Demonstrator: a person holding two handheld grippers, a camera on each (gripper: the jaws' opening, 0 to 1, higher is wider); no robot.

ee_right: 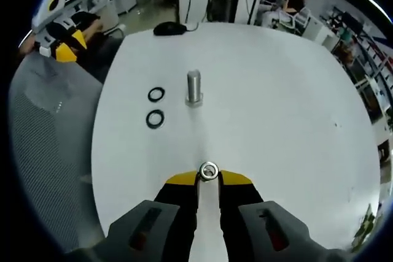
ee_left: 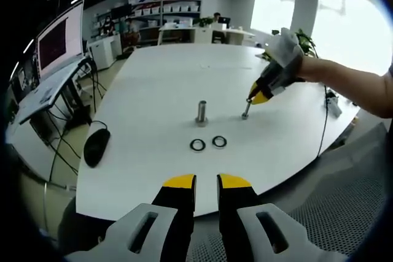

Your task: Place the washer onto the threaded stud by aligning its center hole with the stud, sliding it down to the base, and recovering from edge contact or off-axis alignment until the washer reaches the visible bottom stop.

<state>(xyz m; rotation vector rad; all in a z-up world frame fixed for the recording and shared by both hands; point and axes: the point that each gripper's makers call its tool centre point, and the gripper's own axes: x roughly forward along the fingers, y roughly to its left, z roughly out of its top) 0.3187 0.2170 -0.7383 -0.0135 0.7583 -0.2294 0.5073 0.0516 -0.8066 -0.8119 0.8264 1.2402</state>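
Note:
On the white table [ee_left: 153,96] a thin threaded stud [ee_left: 245,113] stands upright. My right gripper [ee_left: 253,96], held by a gloved hand, is at the stud's top. In the right gripper view the right gripper [ee_right: 209,178] is shut on a silvery washer [ee_right: 209,170], seen from above; the stud under it is hidden. A thicker metal post [ee_left: 201,111] [ee_right: 194,87] stands left of the stud. Two black rings [ee_left: 197,145] [ee_left: 219,142] [ee_right: 156,94] [ee_right: 155,118] lie flat near the post. My left gripper [ee_left: 207,182] [ee_right: 61,47] is open, holding nothing, off the table's near edge.
A black mouse [ee_left: 96,146] [ee_right: 169,27] lies near one table edge. A monitor [ee_left: 61,38] and cables stand on a side desk. A grey mesh seat [ee_right: 49,127] [ee_left: 350,213] sits beside the table. Shelves and desks fill the far room.

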